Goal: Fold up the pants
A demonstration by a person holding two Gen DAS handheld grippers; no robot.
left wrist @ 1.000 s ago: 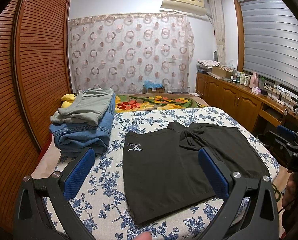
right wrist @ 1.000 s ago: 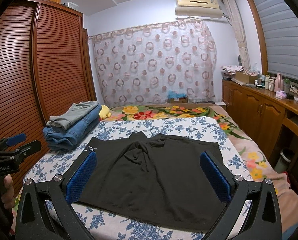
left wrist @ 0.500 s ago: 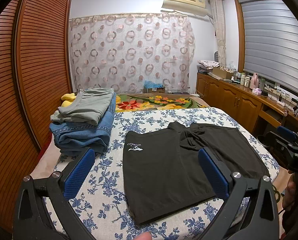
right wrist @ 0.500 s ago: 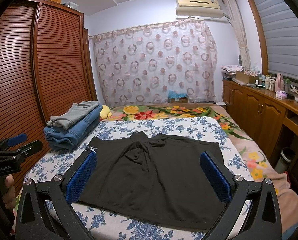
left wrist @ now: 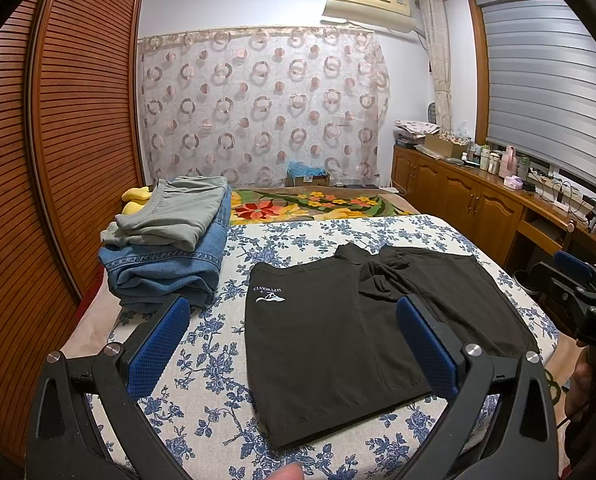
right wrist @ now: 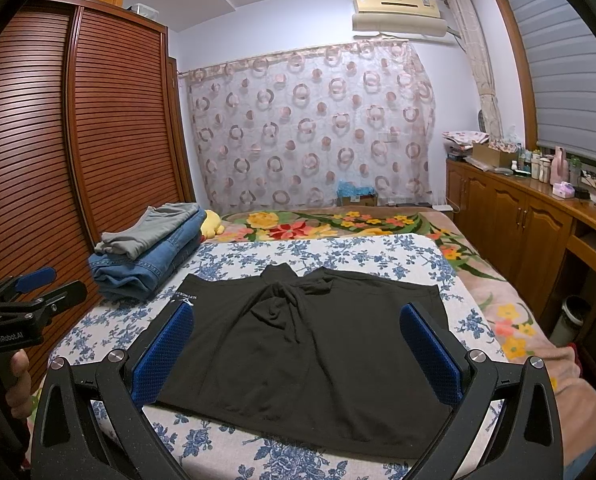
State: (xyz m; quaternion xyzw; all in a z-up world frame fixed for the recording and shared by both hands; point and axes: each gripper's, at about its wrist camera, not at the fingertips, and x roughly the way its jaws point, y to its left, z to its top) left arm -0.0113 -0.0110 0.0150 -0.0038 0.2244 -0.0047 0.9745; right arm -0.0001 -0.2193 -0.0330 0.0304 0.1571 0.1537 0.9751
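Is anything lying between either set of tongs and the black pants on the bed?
Nothing visible. The black pants lie flat on the floral sheet, directly ahead of the open left tongs and right tongs. The folded clothes stack sits off to the left, clear of them.

The left claw (left wrist: 292, 340) hangs level with its jaws spread wide, the blue pads (left wrist: 158, 346) facing each other with nothing between them. The right claw (right wrist: 298, 354) is posed the same way, jaws wide apart and empty. In the right wrist view a hand (right wrist: 18, 380) grips the left claw's handle; in the left wrist view a hand (left wrist: 587, 378) holds the right claw's handle.
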